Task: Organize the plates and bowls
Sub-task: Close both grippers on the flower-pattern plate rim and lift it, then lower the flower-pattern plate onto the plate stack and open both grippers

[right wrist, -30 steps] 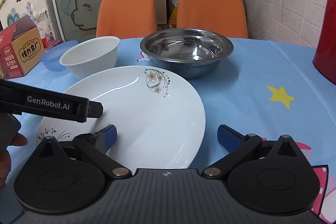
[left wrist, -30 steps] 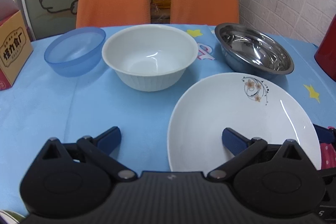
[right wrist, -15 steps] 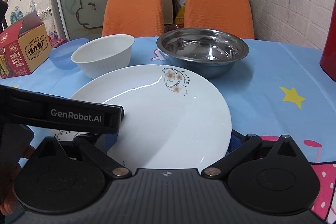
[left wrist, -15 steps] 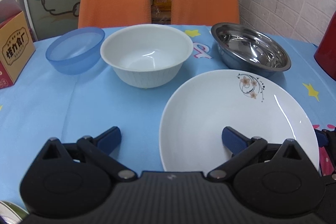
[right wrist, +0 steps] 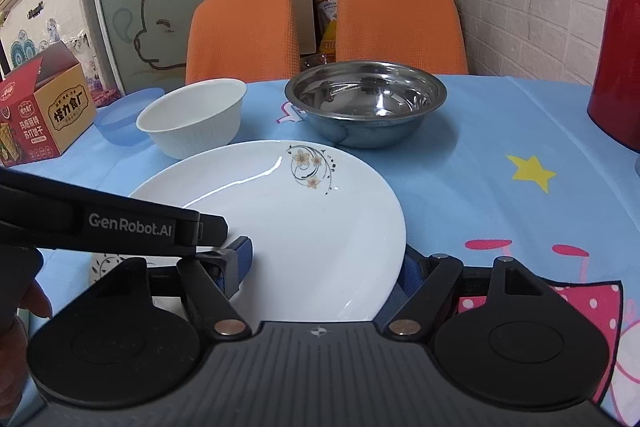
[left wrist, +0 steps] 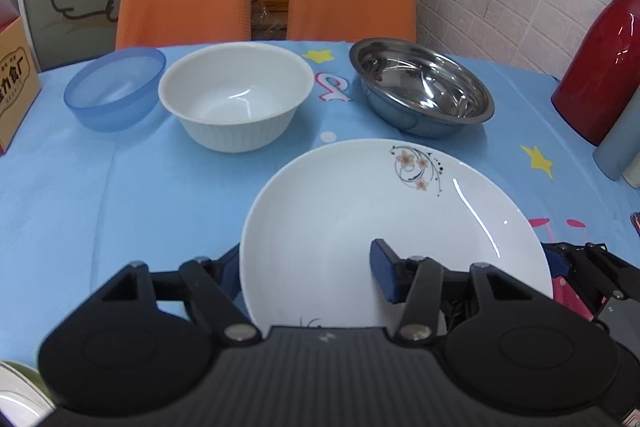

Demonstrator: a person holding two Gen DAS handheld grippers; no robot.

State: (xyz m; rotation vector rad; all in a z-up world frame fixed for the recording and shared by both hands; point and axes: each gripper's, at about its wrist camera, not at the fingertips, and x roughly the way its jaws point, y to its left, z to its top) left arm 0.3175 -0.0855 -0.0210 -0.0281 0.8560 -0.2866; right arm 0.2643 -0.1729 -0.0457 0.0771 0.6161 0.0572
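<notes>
Now both my tongs straddle the white plate's (left wrist: 360, 219) near rim on the worktop (left wrist: 120, 187), spread wide, clamping nothing. Left tongs (left wrist: 310, 267): one finger over the plate, one outside. Right tongs (right wrist: 324, 263) likewise. Only the right view shows the carton's (right wrist: 44, 115) full front.

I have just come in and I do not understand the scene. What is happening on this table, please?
A person holds two claws at the white flowered plate on the blue tablecloth. The left claw and the right claw are both open, one finger over the plate and one beside it. Behind stand a blue bowl, a white bowl and a steel bowl, each apart.
</notes>
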